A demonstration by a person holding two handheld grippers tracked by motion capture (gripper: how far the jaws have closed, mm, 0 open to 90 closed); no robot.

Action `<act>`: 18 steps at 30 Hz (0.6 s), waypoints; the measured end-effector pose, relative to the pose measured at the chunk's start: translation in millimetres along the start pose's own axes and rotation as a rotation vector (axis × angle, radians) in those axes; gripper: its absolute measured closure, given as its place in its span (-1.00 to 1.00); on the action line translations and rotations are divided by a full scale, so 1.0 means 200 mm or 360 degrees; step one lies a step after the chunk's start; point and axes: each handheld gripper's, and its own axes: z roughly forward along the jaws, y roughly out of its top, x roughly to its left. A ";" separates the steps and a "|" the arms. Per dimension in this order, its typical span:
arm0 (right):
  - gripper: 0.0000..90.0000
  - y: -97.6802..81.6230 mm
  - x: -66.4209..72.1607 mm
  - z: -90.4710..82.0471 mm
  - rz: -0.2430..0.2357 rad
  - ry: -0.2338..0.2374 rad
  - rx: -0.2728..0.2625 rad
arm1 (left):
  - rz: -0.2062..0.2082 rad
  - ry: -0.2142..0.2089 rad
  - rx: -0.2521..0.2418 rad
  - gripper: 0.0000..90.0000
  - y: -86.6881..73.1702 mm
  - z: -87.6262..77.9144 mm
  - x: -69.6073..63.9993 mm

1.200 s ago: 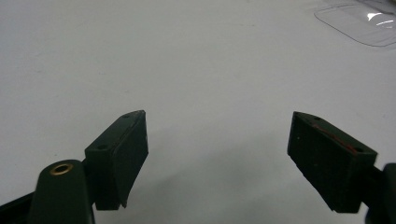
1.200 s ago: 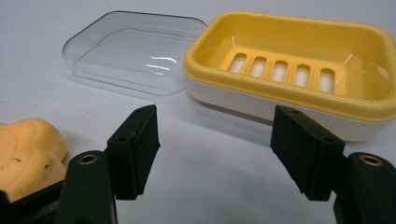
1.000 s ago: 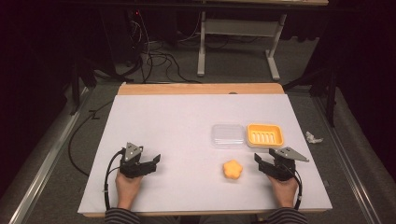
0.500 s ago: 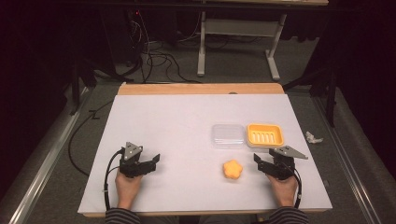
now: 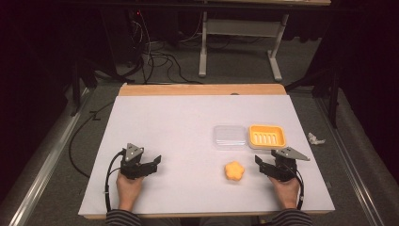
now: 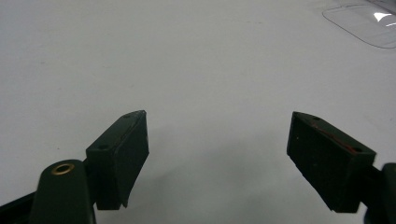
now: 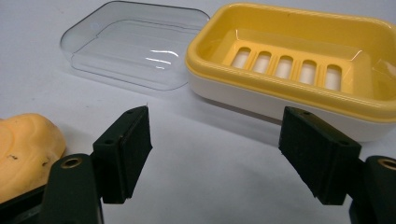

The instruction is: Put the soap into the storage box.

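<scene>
An orange flower-shaped soap [image 5: 235,171] lies on the white table [image 5: 188,127] near the front right; its edge shows at the left of the right gripper view [image 7: 23,149]. Behind it stand a yellow soap dish [image 5: 267,136] [image 7: 299,70] and, to its left, a clear plastic lid [image 5: 229,136] [image 7: 135,44]. My right gripper [image 5: 261,165] [image 7: 215,149] rests on the table just right of the soap, open and holding nothing. Far to the left, my left gripper [image 5: 153,164] [image 6: 217,149] is also open over bare table, with the lid's corner [image 6: 364,23] far ahead.
The table's wooden back edge [image 5: 202,89] borders a floor with cables [image 5: 155,56] and a metal stand [image 5: 240,42]. A crumpled white scrap [image 5: 315,138] lies off the table's right side. Wide bare table stretches between and behind the grippers.
</scene>
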 end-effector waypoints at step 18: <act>-0.52 -0.01 0.03 -0.08 0.0058 0.0114 -0.0021 | -0.0006 -0.0005 -0.0004 -0.52 0.00 0.00 0.00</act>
